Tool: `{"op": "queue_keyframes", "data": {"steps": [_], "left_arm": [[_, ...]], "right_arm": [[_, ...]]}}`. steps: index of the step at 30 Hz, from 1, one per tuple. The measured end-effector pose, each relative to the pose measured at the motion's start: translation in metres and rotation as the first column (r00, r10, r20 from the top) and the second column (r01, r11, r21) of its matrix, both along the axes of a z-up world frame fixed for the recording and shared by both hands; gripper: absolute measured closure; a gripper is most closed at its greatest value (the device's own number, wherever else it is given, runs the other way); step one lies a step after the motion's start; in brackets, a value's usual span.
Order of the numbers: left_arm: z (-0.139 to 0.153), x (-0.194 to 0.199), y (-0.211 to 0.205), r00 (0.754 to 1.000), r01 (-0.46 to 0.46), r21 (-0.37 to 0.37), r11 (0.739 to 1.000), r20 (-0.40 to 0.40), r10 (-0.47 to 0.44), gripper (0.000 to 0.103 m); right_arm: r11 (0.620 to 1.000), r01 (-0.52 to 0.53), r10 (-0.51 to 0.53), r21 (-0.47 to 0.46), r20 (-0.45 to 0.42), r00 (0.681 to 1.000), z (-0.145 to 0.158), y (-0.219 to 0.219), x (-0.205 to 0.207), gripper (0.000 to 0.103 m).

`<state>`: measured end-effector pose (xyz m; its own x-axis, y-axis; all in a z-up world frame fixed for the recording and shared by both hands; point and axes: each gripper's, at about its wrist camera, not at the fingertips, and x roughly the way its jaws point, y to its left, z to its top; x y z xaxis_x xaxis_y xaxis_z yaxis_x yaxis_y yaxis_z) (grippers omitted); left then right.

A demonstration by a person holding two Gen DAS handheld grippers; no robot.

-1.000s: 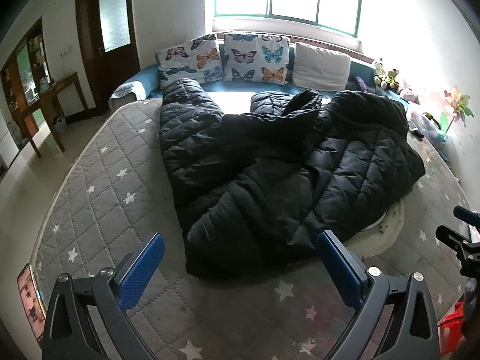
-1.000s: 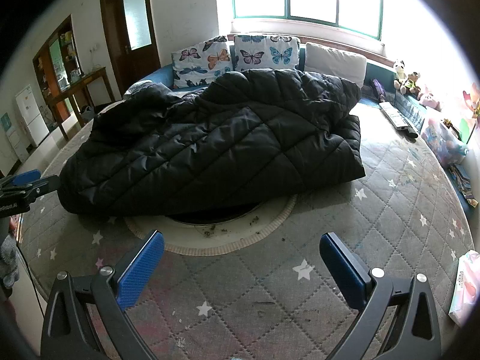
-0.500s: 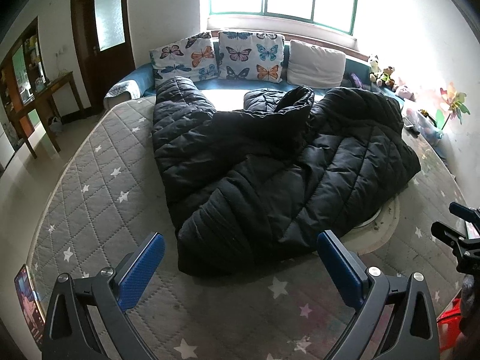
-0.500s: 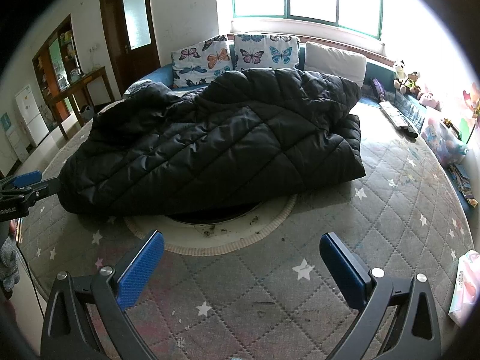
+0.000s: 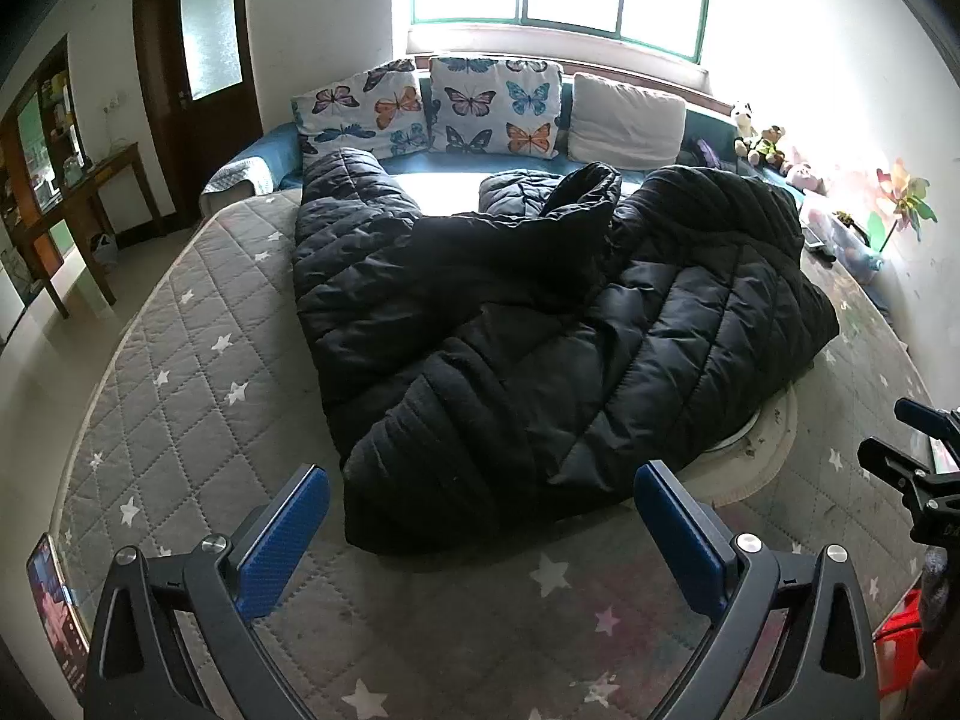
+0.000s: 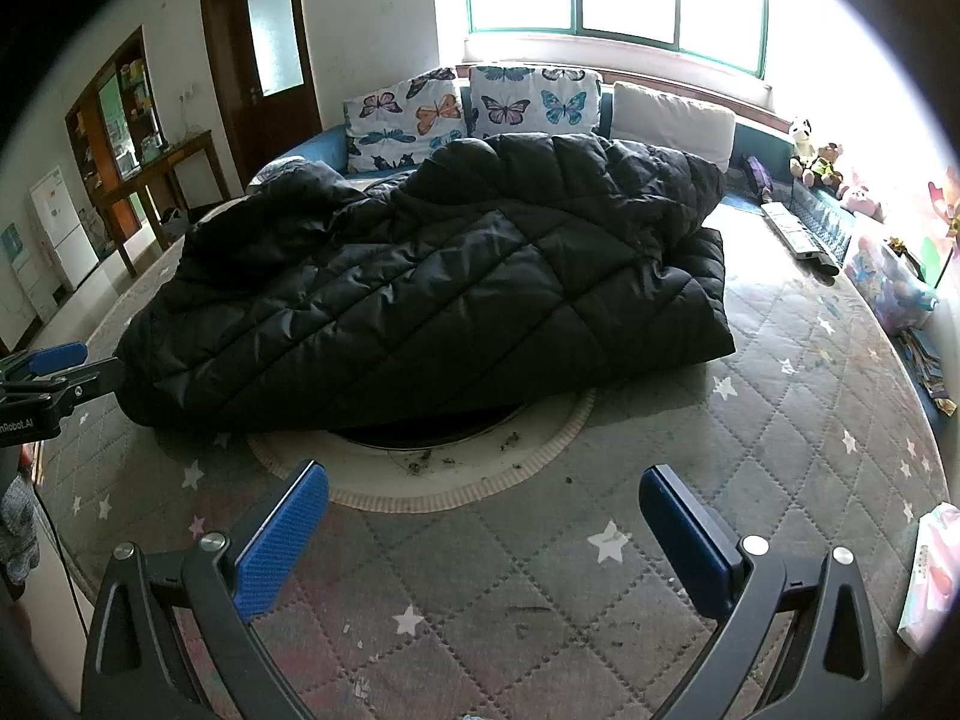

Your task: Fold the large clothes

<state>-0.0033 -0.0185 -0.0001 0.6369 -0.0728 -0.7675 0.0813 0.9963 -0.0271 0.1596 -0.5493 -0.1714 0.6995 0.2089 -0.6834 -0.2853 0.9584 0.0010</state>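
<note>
Both spread wide and gripping nothing, the left tool (image 5: 480,516) is closing on the black puffer coat's (image 5: 540,324) near hem while the right tool (image 6: 483,510) is waiting short of it.

Legible text appears in one place only. In the right wrist view, white lettering reading "nRobot.AI" is printed on the black body of the left claw (image 6: 57,372) at the left edge of the view; the start of the word is cut off by the edge. The colourful packages and other printed surfaces are too small or blurred to read.
</note>
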Motion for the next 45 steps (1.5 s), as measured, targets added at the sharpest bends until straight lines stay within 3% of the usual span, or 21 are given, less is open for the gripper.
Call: {"op": "queue_keyframes", "data": {"steps": [26, 30, 34, 37, 39, 42, 45], "left_arm": [[-0.006, 0.026, 0.003, 0.999, 0.012, -0.038, 0.999, -0.037, -0.014, 0.000], [0.005, 0.040, 0.000, 0.999, 0.033, -0.030, 0.999, -0.008, -0.033, 0.000], [0.023, 0.059, -0.007, 0.997, 0.069, -0.021, 0.997, 0.040, -0.068, 0.000], [0.035, 0.082, -0.019, 0.990, 0.120, 0.036, 0.992, 0.067, -0.123, 0.000], [0.041, 0.097, -0.030, 0.976, 0.202, 0.043, 0.978, 0.071, -0.205, 0.000], [0.039, 0.127, -0.043, 0.956, 0.291, 0.015, 0.956, 0.016, -0.292, 0.000], [0.027, 0.152, -0.052, 0.951, 0.306, 0.014, 0.952, -0.048, -0.305, 0.000]], "right_arm": [[1.000, 0.000, 0.000, -0.006, -0.013, 1.000, -0.004, 0.004, 0.010, 0.000], [1.000, 0.003, -0.003, -0.012, -0.010, 1.000, -0.003, 0.003, 0.013, 0.000], [1.000, 0.005, -0.005, -0.018, -0.010, 1.000, -0.003, 0.001, 0.016, 0.000], [1.000, 0.008, -0.008, -0.015, -0.011, 1.000, -0.003, 0.000, 0.016, 0.000], [1.000, 0.007, -0.007, -0.012, -0.013, 1.000, -0.003, -0.001, 0.016, 0.000], [1.000, 0.014, -0.014, -0.012, -0.015, 1.000, -0.004, -0.003, 0.017, 0.000], [1.000, 0.020, -0.020, -0.008, -0.017, 1.000, -0.003, -0.006, 0.018, 0.000]]}}
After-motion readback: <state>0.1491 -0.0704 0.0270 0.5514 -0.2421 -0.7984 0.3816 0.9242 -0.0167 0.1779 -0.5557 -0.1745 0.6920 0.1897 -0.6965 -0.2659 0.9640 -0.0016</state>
